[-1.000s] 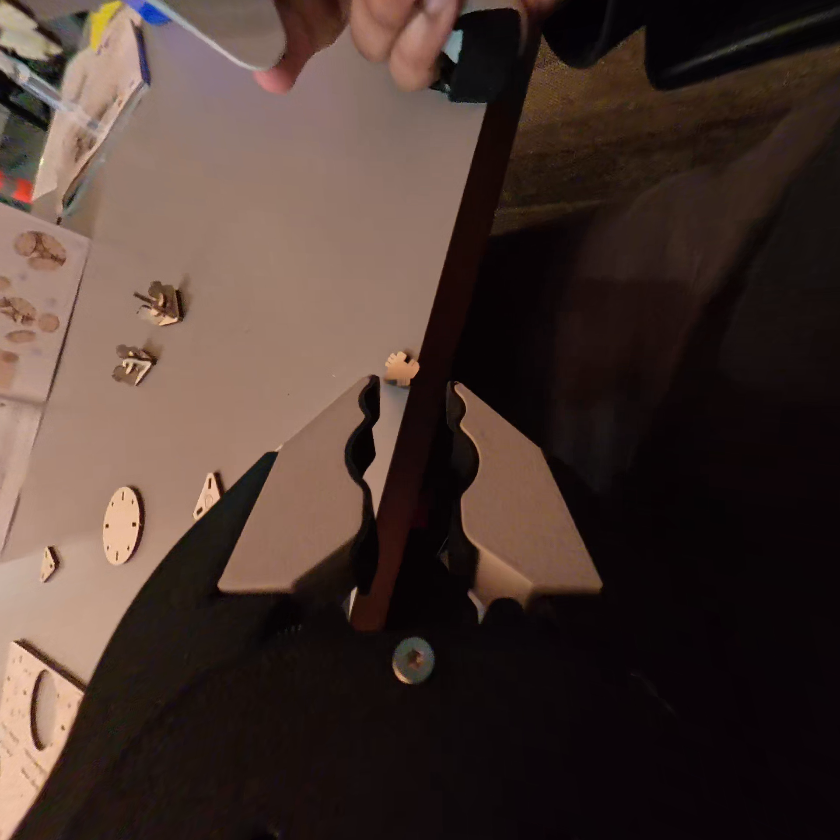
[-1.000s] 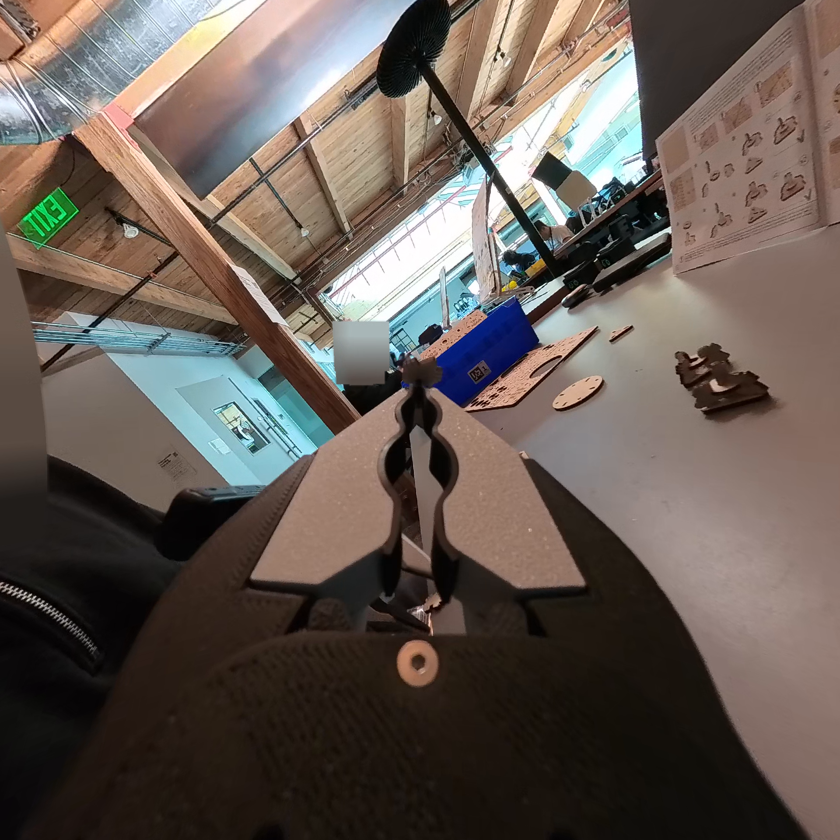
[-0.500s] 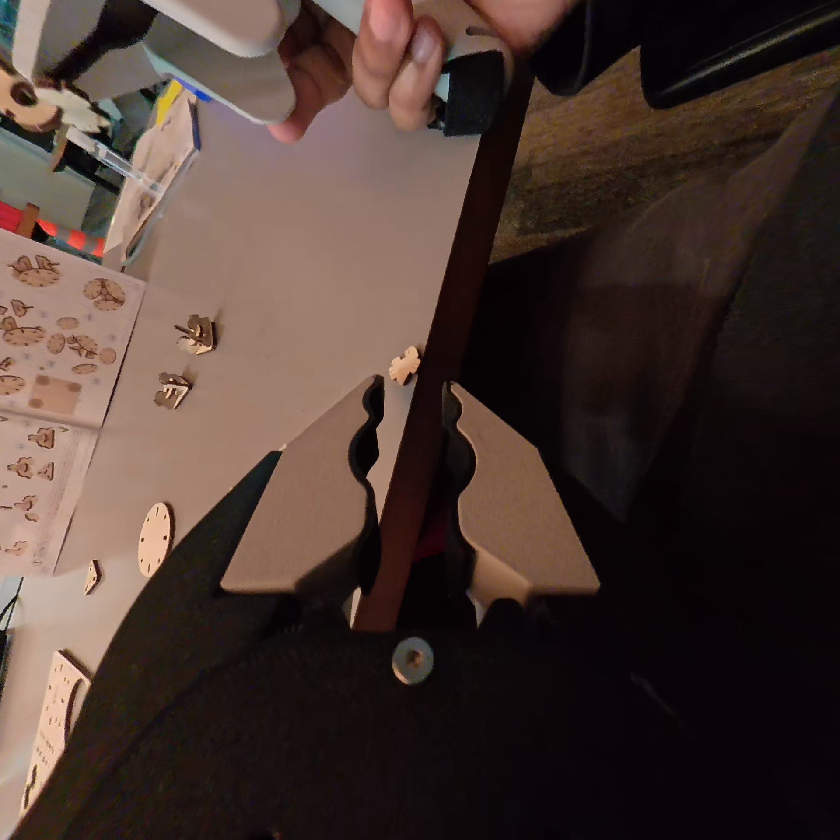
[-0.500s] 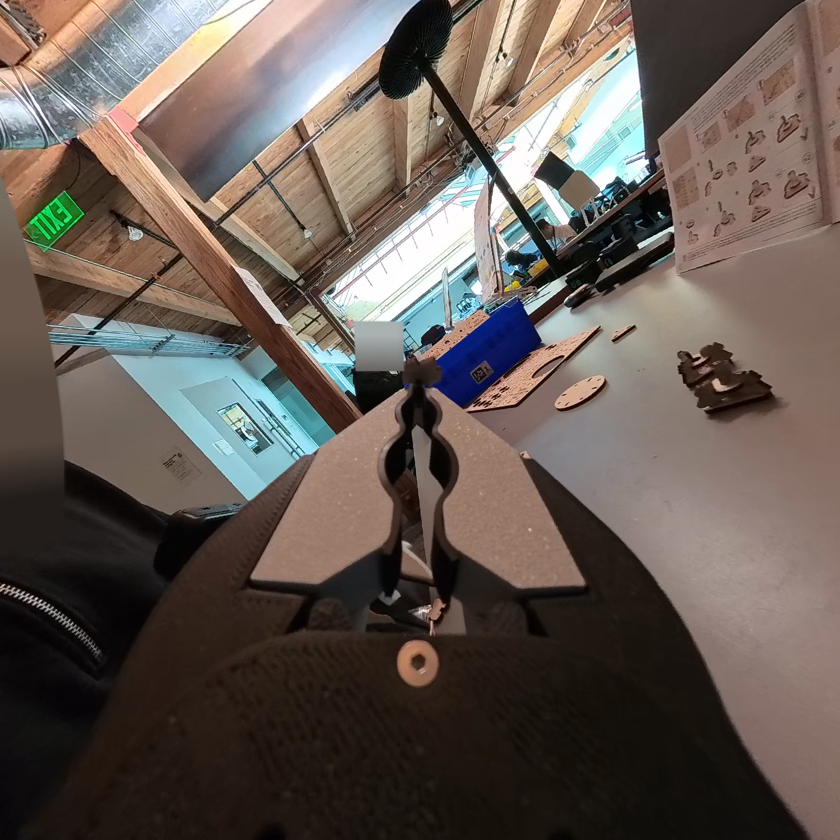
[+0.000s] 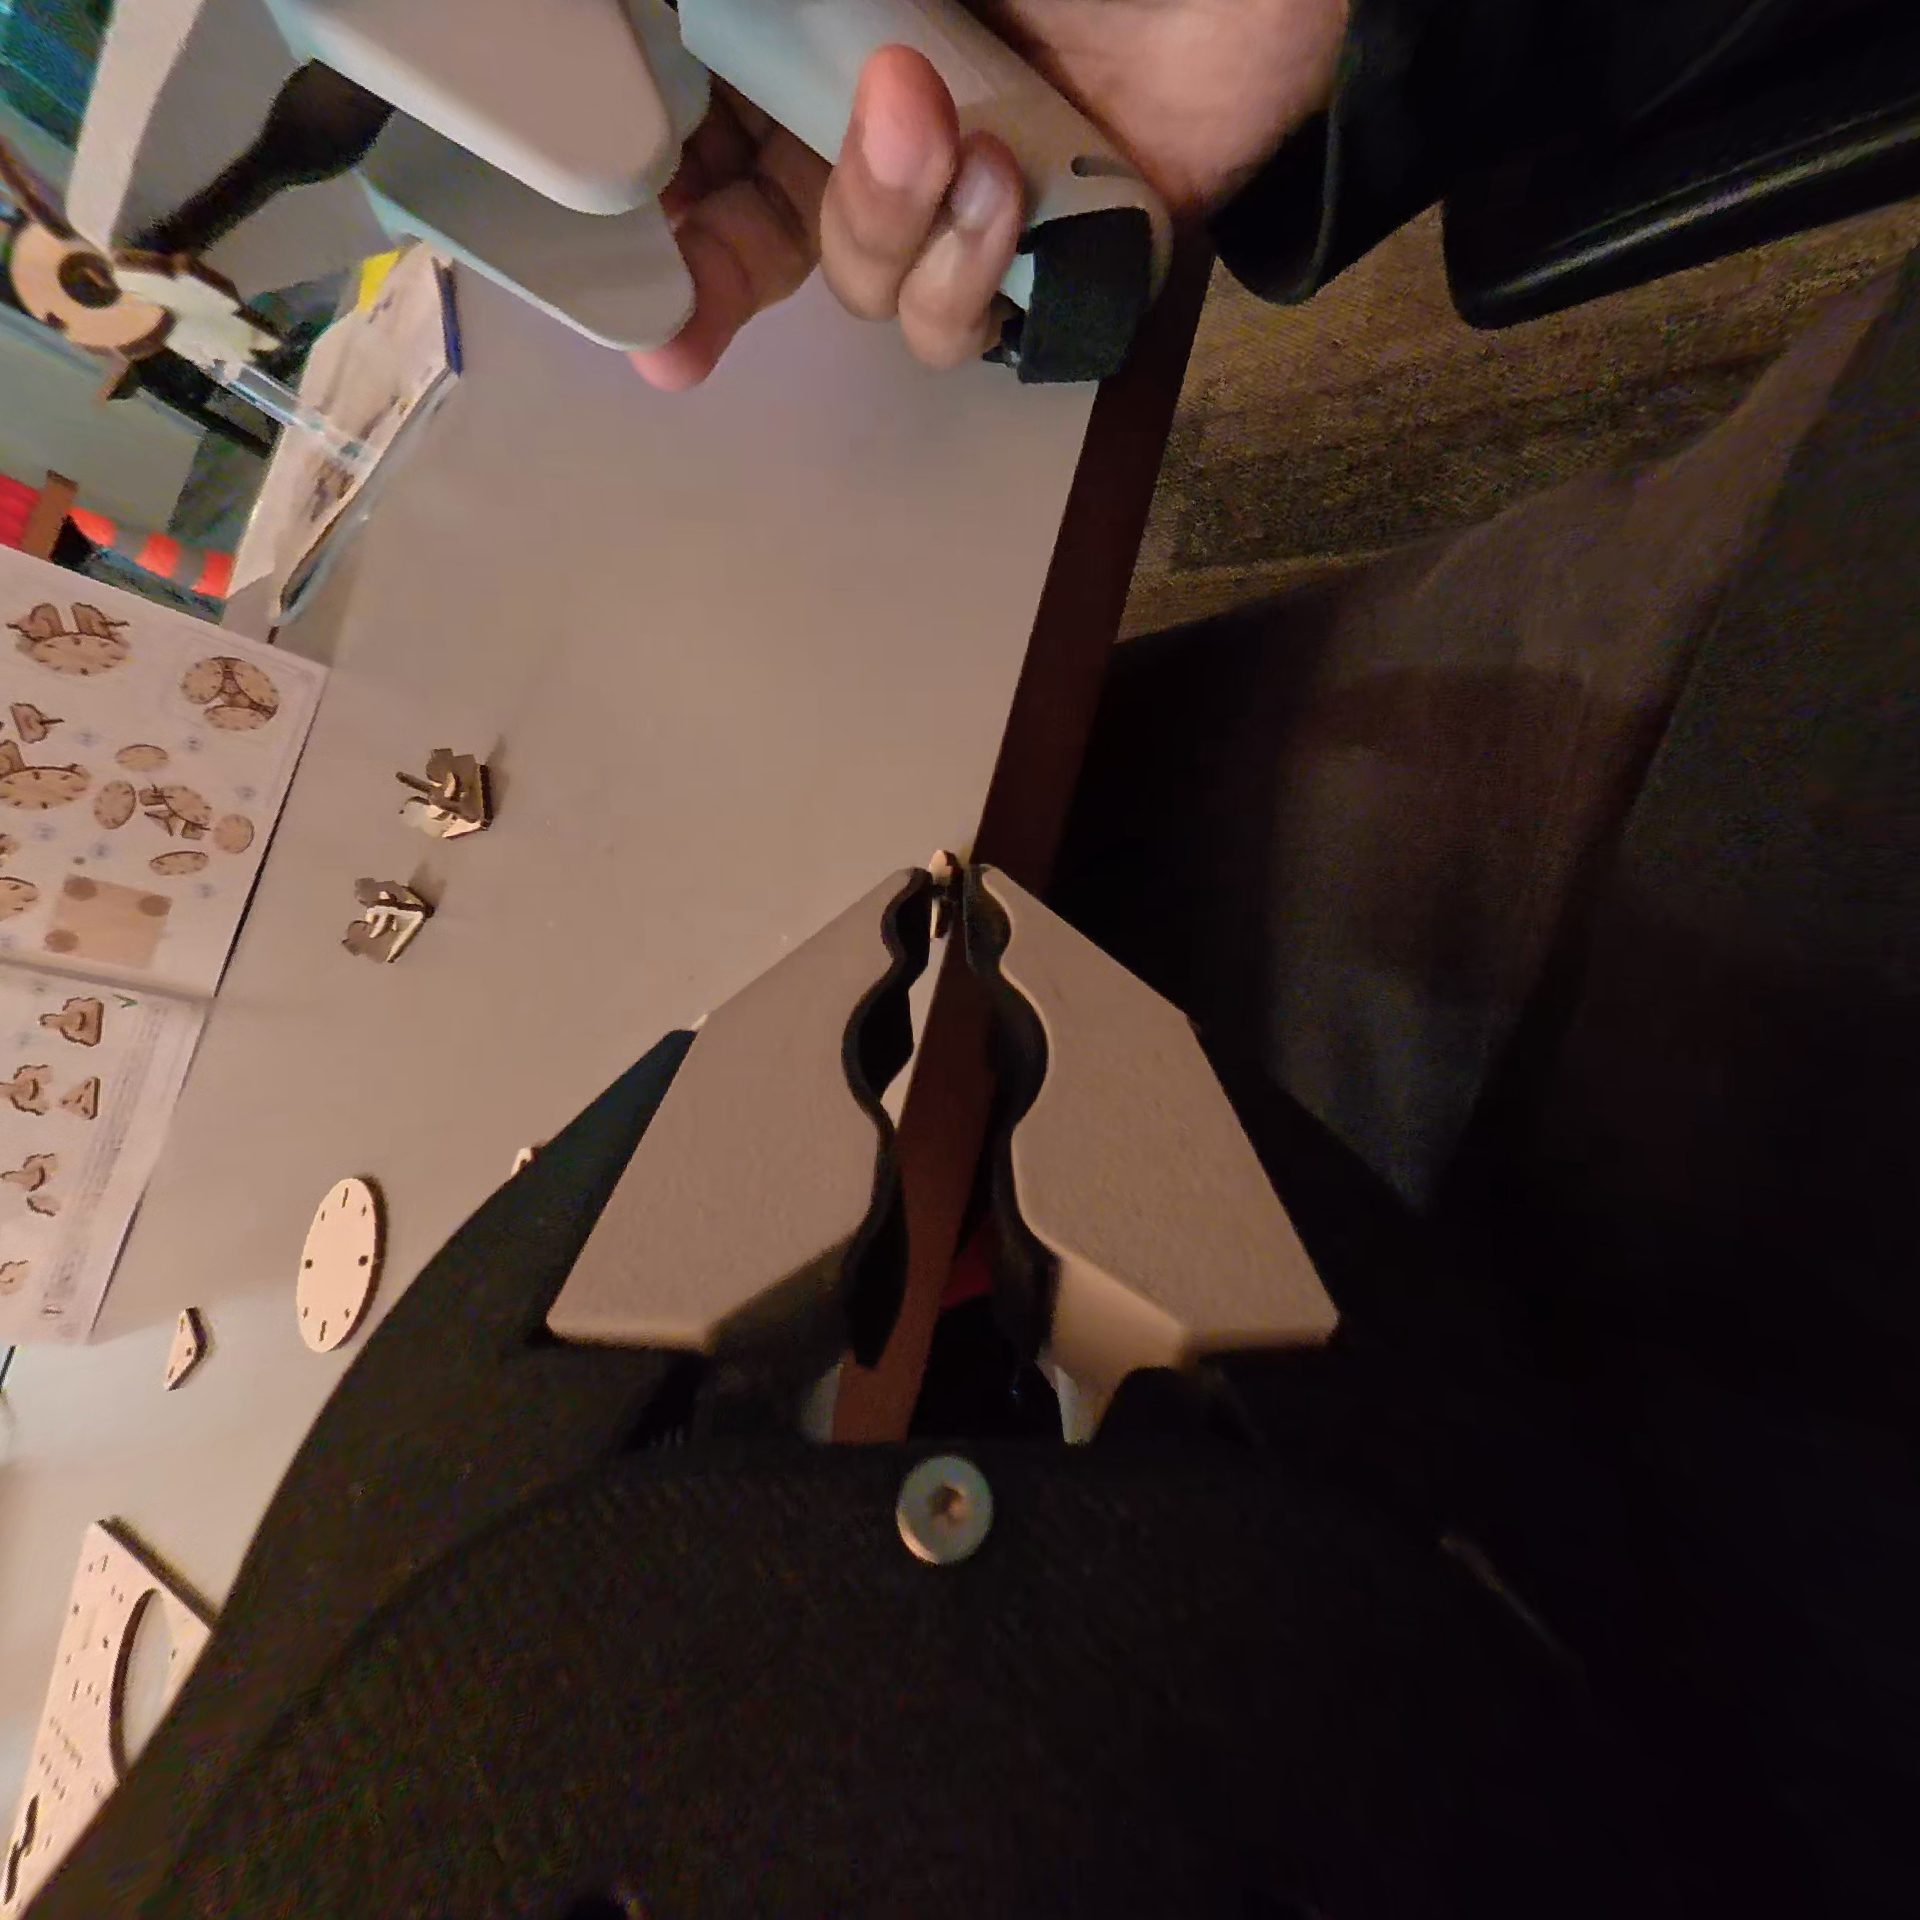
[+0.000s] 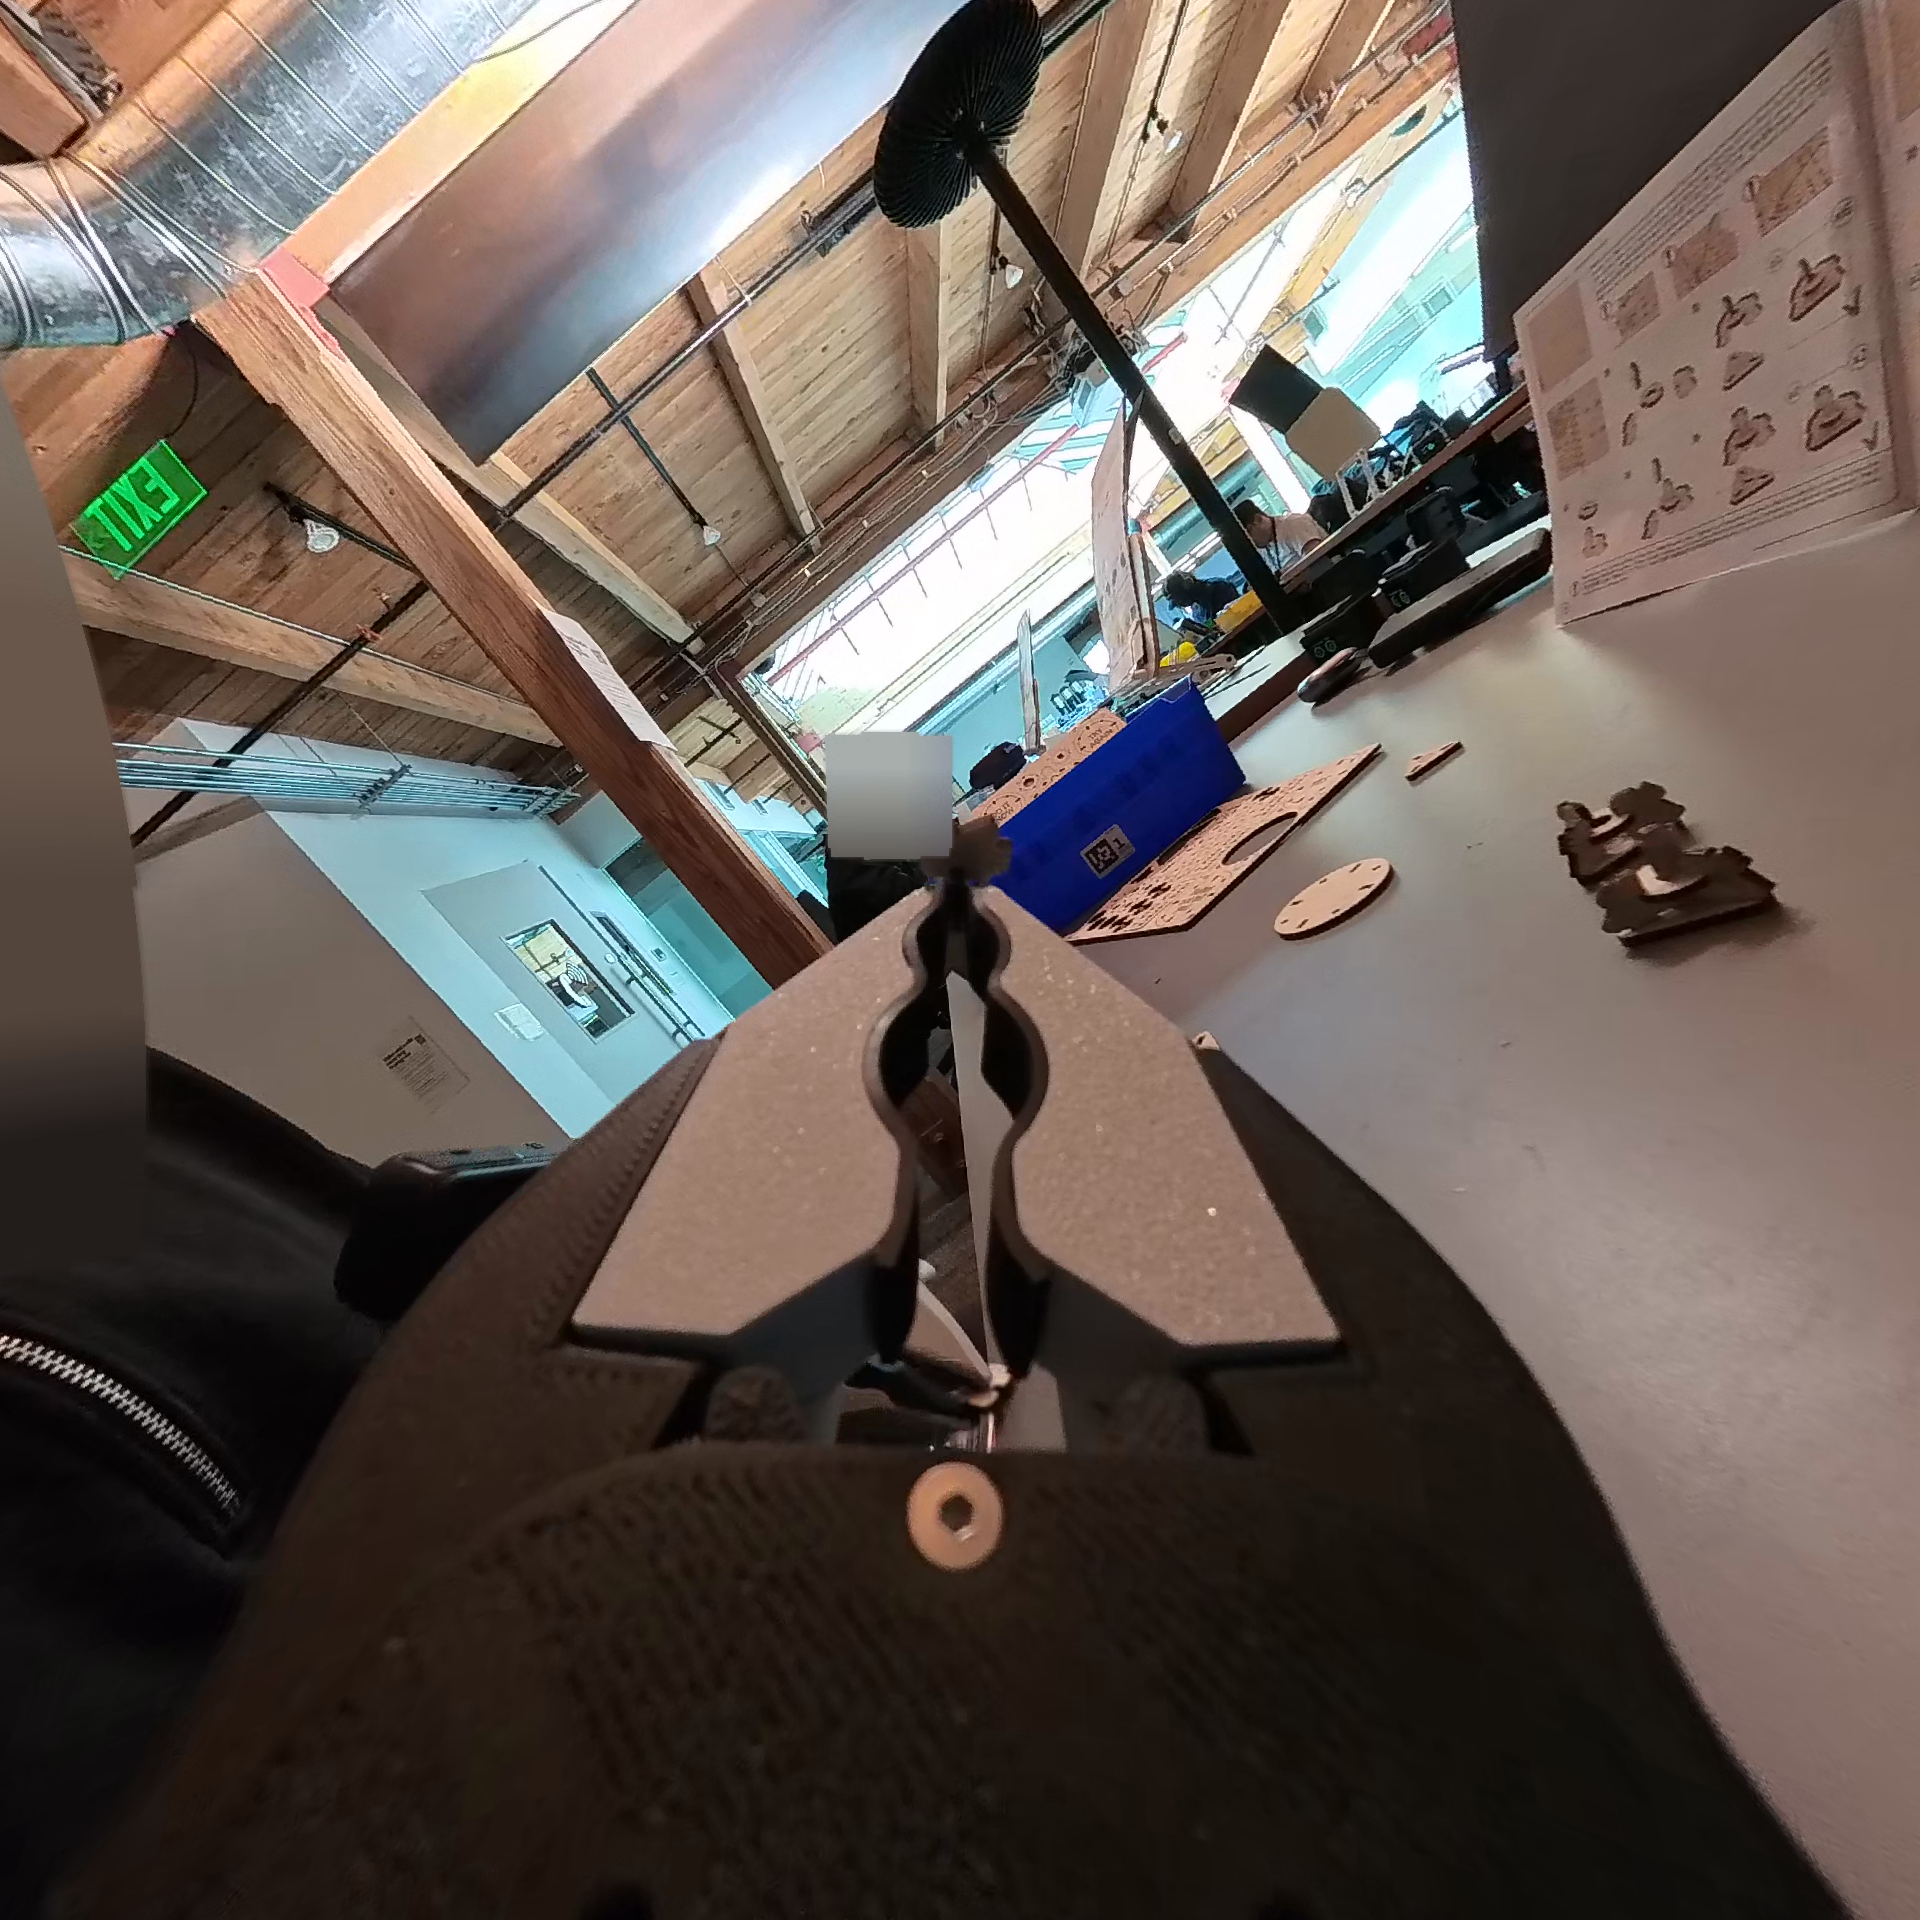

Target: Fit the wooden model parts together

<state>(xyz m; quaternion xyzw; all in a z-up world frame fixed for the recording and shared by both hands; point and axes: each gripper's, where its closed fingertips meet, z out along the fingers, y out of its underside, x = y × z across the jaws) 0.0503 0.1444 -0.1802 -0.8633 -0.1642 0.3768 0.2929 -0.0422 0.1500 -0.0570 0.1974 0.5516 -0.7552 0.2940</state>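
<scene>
The left tool (image 5: 948,883) pinches a small wooden piece (image 5: 941,891) at the desk (image 5: 727,582) edge. The right tool (image 6: 956,894) is clamped on another wooden piece (image 6: 982,847). Both grips are shallow, so either might slip out.

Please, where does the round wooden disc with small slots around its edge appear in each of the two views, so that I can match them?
Left wrist view: the round wooden disc lies flat on the grey table, at lower left, left of the tongs.
Right wrist view: the same disc lies at right of centre, beside the big cut-out wooden sheet.
Shared landmark: the two small assembled wooden pieces on the table.
</scene>
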